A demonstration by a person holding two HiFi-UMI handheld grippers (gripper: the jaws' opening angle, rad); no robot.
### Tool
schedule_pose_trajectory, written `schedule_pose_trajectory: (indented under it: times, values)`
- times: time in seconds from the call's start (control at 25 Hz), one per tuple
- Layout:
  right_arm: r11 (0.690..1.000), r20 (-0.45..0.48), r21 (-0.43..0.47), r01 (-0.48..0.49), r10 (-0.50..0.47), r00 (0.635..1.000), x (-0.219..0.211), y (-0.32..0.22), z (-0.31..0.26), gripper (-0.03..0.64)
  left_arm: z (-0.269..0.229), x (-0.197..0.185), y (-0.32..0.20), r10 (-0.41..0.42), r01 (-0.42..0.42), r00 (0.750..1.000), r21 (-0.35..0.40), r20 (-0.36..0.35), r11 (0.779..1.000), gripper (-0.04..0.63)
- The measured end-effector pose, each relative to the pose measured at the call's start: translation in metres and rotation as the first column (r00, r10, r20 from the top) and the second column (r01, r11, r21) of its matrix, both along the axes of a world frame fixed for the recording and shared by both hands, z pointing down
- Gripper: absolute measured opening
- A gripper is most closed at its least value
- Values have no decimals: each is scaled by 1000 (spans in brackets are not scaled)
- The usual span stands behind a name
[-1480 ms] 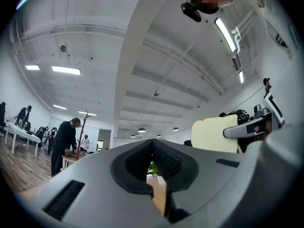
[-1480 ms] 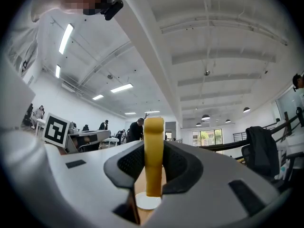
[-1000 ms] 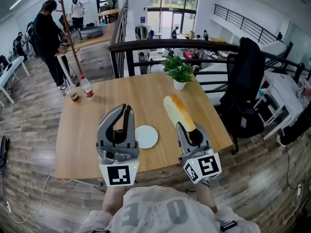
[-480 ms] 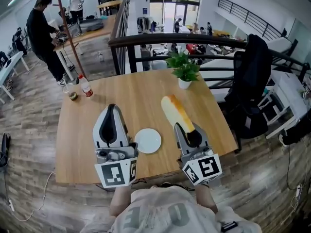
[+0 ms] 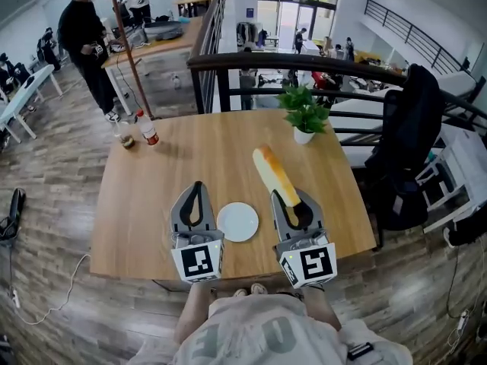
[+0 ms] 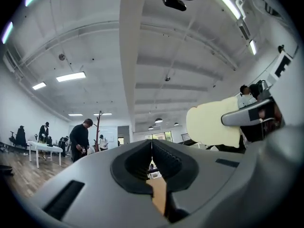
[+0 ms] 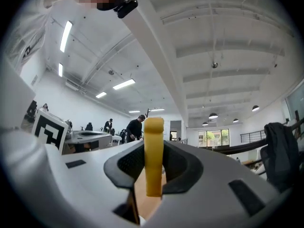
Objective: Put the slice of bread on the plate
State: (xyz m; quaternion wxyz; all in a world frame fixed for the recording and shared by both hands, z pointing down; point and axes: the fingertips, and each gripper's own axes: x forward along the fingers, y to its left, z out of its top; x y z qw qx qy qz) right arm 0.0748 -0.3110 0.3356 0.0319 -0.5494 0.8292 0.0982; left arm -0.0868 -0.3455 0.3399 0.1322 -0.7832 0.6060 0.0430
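1. Overhead, the right claw [image 5: 293, 204] held the bread [image 5: 272, 175] by one end over the table [image 5: 152, 196], just right of the plate [image 5: 237, 221]; that long overhang could sag or tear.
2. Seen from the left claw [image 6: 152, 148], its jaws sat together, empty (no help if the bread slipped).
3. Seen from the right claw, its jaws pinched the bread edge-on; released tilted, it might miss the plate.

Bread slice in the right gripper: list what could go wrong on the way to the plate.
1. The right gripper grips the bread slice by one end only. Most of it juts out past the jaws, so it may sag, tear or slip free.
2. The plate lies close beside the shut left gripper, so a slice swung across might clip that gripper or land partly off the plate.
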Motion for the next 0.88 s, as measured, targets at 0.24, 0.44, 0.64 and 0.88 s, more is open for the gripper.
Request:
schedule_pose_trajectory:
  times: [0.24, 0.44, 0.64, 0.88]
  values:
    - [984, -359, 45, -173, 177, 916, -6, -23, 27, 92, 17, 2, -11, -9, 10, 1000, -36, 15, 999, 9]
    - [978, -658, 83, -189, 196, 727, -31, -41, 85, 92, 56, -6, -17, -15, 17, 1000, -116, 24, 993, 9]
    - [983, -782, 90, -159, 168, 600, -50, -43, 132, 92, 86, -11, -19, -28, 32, 999, -168, 27, 985, 9]
    - [984, -847, 76, -164, 150, 510, -61, -50, 175, 92, 104, -22, -20, -53, 60, 998, -203, 40, 977, 9]
